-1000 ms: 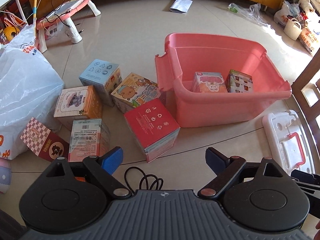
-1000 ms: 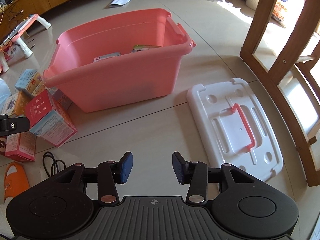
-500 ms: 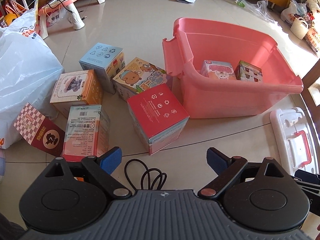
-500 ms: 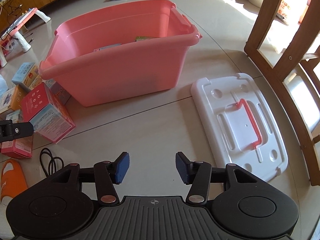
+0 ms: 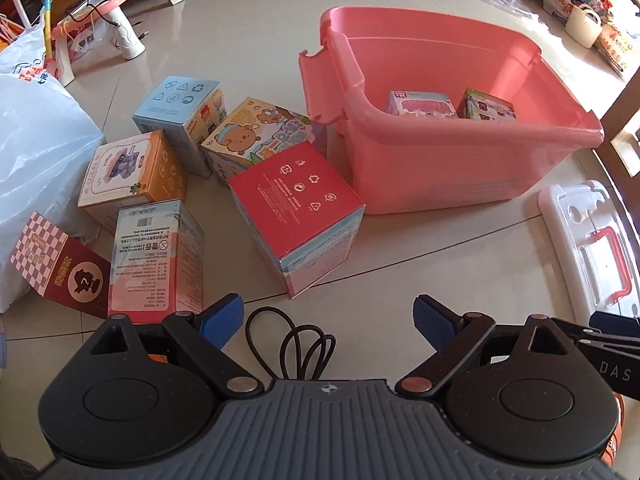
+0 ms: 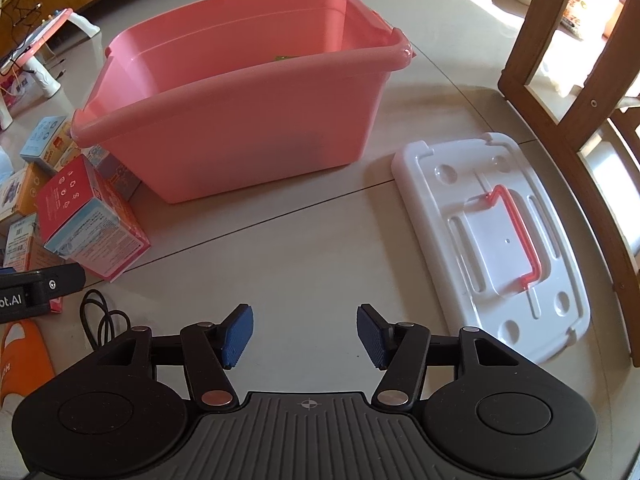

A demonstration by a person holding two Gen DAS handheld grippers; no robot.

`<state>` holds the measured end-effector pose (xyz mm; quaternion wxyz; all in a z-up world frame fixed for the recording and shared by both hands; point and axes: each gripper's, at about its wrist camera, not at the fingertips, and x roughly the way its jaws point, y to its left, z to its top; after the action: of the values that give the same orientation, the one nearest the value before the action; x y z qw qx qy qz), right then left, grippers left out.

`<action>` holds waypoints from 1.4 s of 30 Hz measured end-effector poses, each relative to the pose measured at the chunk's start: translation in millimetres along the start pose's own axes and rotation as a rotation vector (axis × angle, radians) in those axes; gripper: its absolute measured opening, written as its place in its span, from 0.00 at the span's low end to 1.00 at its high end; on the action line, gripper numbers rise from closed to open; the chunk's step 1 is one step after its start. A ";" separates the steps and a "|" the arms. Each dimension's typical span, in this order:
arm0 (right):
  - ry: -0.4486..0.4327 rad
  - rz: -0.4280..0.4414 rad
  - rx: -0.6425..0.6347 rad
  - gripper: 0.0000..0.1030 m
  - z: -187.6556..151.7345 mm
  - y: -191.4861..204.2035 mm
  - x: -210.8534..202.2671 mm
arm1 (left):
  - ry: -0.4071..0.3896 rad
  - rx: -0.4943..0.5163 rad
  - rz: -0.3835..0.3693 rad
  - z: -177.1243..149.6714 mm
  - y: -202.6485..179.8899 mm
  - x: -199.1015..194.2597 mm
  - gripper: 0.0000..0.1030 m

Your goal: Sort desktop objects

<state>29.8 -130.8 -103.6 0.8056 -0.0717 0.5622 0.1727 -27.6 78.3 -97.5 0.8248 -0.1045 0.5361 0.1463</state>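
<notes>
A pink bin [image 5: 472, 168] stands on the tiled floor and holds two small boxes [image 5: 420, 106]. Left of it lie several cartons: a red-topped box [image 5: 296, 200] nearest, a bear-print box [image 5: 256, 136], a light blue box [image 5: 176, 100], an orange box [image 5: 132, 168] and a pink-and-white box [image 5: 154, 256]. My left gripper [image 5: 328, 320] is open and empty, low over the floor just short of the red-topped box. My right gripper [image 6: 304, 332] is open and empty in front of the bin [image 6: 248, 92], with the red-topped box [image 6: 86, 220] to its left.
The bin's white lid [image 6: 492, 236] with a red handle lies to the right, beside a wooden chair frame [image 6: 560, 60]. A black cable [image 5: 296, 340] is coiled under the left gripper. A white plastic bag [image 5: 36, 152] and a checkered carton [image 5: 60, 264] lie far left.
Both grippers have moved forward and lower, toward the boxes and the bin. The red-topped box now sits closer ahead of the left gripper. The jaws stay open.
</notes>
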 end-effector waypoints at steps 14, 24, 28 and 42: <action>0.019 0.001 0.008 0.53 -1.6 0.8 9.8 | -0.037 0.096 0.002 10.8 -9.7 12.9 0.91; 0.035 0.010 -0.006 0.53 -1.6 5.8 14.5 | -0.021 0.339 -0.023 52.4 -7.6 42.3 0.94; 0.042 0.009 -0.008 0.54 -1.0 6.0 16.9 | -0.019 0.477 -0.023 60.9 -7.5 53.8 0.95; 0.067 0.013 -0.006 0.54 1.1 7.8 27.8 | 0.018 0.528 -0.027 60.7 -3.3 70.3 0.86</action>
<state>36.6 -117.7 -128.5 0.7849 -0.0762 0.5888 0.1773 52.2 104.2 -137.3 0.8207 0.1058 0.5614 -0.0105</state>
